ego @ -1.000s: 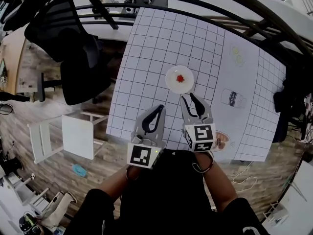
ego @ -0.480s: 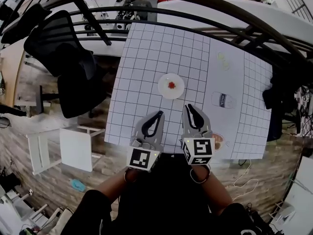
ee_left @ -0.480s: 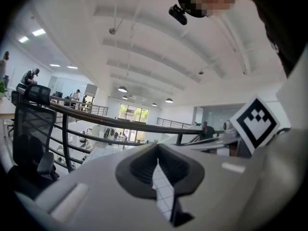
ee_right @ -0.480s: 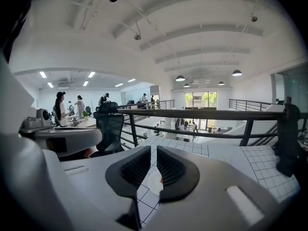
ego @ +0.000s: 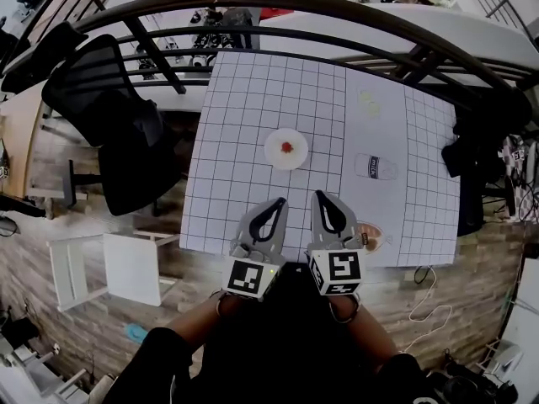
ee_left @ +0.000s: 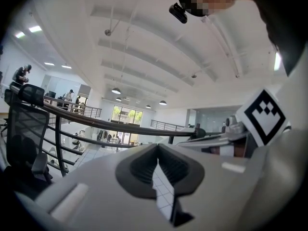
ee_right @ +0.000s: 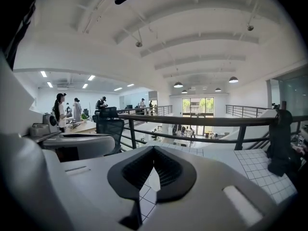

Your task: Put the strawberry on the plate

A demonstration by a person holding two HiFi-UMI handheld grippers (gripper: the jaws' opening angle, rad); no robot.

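Jaws of the right claw (ego: 321,195) have just been closing and are seen brought together, with nothing caught between them. Those of the left claw (ego: 279,201) are likewise pressed tip to tip and empty. Both claws are held side by side in front of the person's body, over the near edge of the gridded bench (ego: 244,99). Their marker cubes (ego: 250,276) are turned up toward the head camera, and their tips are directed away from the person. They are kept close to level with a slight downward tilt, as is shown by the railing (ego: 354,15) and the far room lying straight ahead in both gripper views. The strawberry (ego: 287,148) is found lying on the white plate (ego: 274,157), near its middle, well beyond both claws and touched by neither. It is seen only as a small red spot, so its long axis and the way it points cannot be told. A black chair (ego: 101,99) is placed beside the bench at its left.
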